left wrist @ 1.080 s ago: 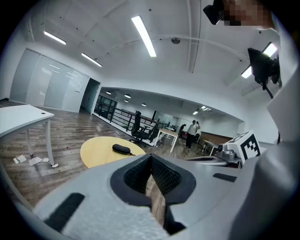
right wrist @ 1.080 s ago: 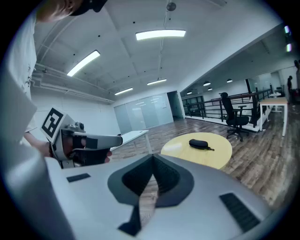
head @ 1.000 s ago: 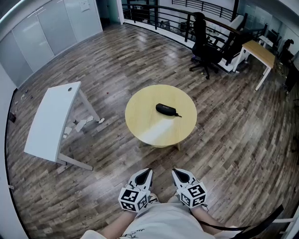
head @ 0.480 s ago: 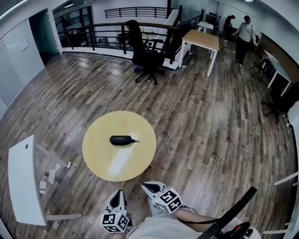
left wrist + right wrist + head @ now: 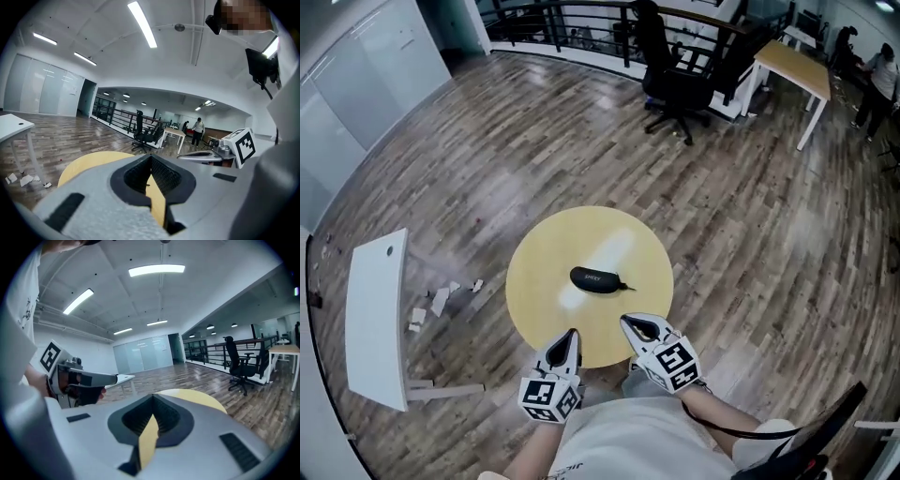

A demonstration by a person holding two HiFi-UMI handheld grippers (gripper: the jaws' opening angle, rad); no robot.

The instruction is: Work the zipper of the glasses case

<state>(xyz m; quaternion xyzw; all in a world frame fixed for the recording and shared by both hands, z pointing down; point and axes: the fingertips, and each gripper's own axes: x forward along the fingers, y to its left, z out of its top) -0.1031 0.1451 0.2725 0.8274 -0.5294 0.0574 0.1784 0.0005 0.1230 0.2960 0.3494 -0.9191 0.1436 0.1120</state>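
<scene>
1. While the person is standing at the near rim of the round yellow surface (image 5: 546, 281), both tools are hanging low and close to the body. This is judged to be an approach stance, with the zipper work not yet begun.
2. Left hand-held gripper (image 5: 572, 334): its jaws are sitting drawn together, with only a sliver of yellow showing past them, and it is holding nothing. Its tip is hovering over the near rim and pointing toward the case.
3. Right hand-held gripper (image 5: 626, 322): its jaws are likewise pressing together and carrying nothing. Its tip is reaching slightly farther over the surface than the left one.
4. The glasses case (image 5: 596, 279) is lying flat near the middle of the surface, alone and well apart from both tips. Judgement: this central placement is leaving room for one tool on each side, one to pin the shell and one to draw the slider.
5. The long axis of the case is running across the person's view, left to right, and dipping slightly toward the near side at its right end.
6. A thin tab (image 5: 628, 287) is sticking out of that right end. It is probably the zipper pull, though it is too small to confirm. If so, the pull is pointing toward the right tool's side, favouring that tool for pulling and the left for steadying.
7. Whether the zipper is standing open or closed is not readable.
</scene>
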